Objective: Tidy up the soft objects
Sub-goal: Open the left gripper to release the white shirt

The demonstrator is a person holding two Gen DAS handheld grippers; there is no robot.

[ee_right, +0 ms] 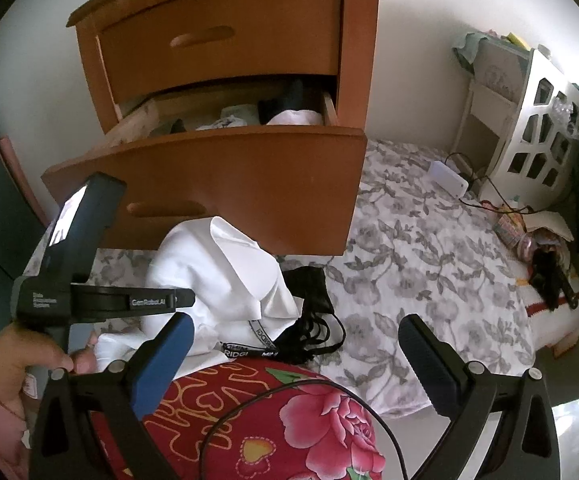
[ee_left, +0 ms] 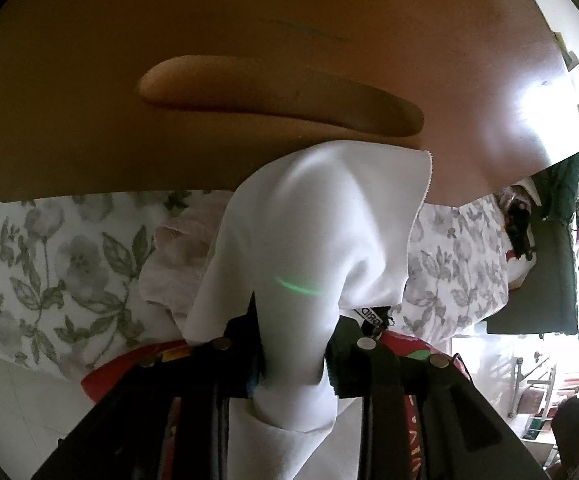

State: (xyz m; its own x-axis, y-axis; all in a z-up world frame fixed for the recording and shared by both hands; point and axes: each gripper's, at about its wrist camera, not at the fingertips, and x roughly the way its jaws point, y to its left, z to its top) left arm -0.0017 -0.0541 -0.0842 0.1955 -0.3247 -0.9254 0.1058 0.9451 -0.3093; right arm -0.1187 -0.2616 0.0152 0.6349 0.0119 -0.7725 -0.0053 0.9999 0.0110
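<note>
White cloth (ee_left: 309, 216) bunched between the left gripper (ee_left: 293, 360) fingers, clenched on it, draping fwd over the floral bedspread (ee_left: 49, 264) right in front of the wooden drawer front (ee_left: 249, 80). From the right wrist cam, same cloth sits in a heap below the open drawer (ee_right: 225, 160), black garment (ee_right: 309, 320) touching its right side. Right gripper (ee_right: 289, 364) hangs released, jaws wide, nothing in them, above a red floral pillow (ee_right: 289, 420). A hand (ee_right: 13, 364) grips the left tool's handle.

White cloth (ee_left: 305, 216) pinched in left tool (ee_left: 293, 344), before wooden drawer front (ee_left: 249, 40); floral bedsheet (ee_left: 49, 264) beneath
</note>
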